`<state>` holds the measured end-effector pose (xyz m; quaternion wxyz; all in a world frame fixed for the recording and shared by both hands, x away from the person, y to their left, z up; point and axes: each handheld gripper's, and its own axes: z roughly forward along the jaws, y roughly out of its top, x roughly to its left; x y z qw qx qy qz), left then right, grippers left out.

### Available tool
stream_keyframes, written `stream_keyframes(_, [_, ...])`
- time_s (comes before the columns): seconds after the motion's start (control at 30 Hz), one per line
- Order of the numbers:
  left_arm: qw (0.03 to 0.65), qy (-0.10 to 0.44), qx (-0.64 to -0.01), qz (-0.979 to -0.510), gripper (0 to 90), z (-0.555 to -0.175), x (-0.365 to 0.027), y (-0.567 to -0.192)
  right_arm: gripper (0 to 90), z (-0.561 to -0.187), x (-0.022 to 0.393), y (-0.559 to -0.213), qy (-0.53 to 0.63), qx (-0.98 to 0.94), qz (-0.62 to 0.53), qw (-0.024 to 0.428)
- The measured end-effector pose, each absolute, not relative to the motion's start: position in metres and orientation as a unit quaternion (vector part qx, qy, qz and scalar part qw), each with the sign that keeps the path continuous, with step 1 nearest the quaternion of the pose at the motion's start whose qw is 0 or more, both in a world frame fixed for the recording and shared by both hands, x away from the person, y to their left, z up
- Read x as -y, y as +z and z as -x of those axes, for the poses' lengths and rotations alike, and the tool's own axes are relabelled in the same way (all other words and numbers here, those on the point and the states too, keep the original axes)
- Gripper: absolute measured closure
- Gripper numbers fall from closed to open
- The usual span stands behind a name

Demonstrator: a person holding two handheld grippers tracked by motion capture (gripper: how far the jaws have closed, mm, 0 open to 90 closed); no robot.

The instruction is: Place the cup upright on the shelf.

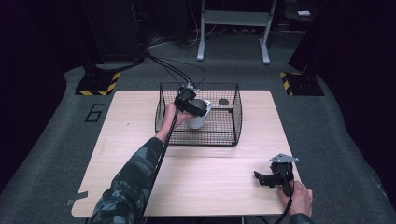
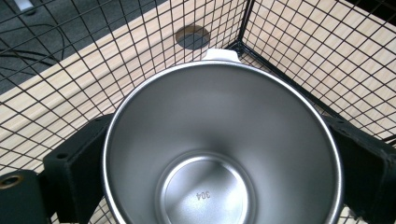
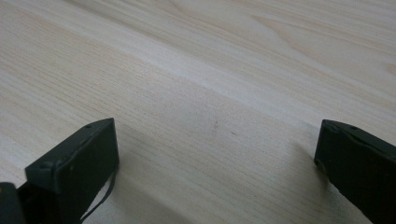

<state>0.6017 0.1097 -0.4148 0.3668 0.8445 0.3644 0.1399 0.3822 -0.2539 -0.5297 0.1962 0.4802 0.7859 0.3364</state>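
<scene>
High view: cup gripped inside basket

Left gripper (image 1: 195, 108) clamps the steel cup (image 2: 219, 149) on both sides, inside the wire basket (image 1: 236, 122) on the table (image 1: 205, 182). Right gripper (image 1: 261, 178) rests on the table, jaws spread, holding nothing.

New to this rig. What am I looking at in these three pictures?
No robot here: a person holds a two-jaw gripper in each hand. The high view looks down on a wooden table from above. The other two come from cameras riding on the grippers. The left gripper is inside a black wire basket, its jaws on either side of a steel cup, seen from above its open mouth. The right gripper rests open near the table's front edge, holding nothing.
</scene>
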Motion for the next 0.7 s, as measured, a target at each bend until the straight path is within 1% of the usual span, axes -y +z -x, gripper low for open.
stream_keyframes(0.33, [0.349,0.134,-0.369,-0.851,5.9,-0.606,-0.106,-0.423,0.0,-0.382,0.254,-0.53,0.336,-0.786,-0.479,0.198])
stream_keyframes(0.47, [0.338,0.123,-0.37,-0.856,5.8,-0.608,-0.107,-0.429,0.0,-0.382,0.254,-0.53,0.336,-0.786,-0.48,0.197])
stream_keyframes(0.6, [0.343,0.121,-0.374,-0.853,5.8,-0.607,-0.109,-0.43,0.0,-0.382,0.254,-0.53,0.336,-0.786,-0.479,0.198])
stream_keyframes(0.7, [0.334,0.115,-0.372,-0.859,5.7,-0.607,-0.111,-0.429,0.0,-0.382,0.254,-0.53,0.336,-0.786,-0.48,0.197])
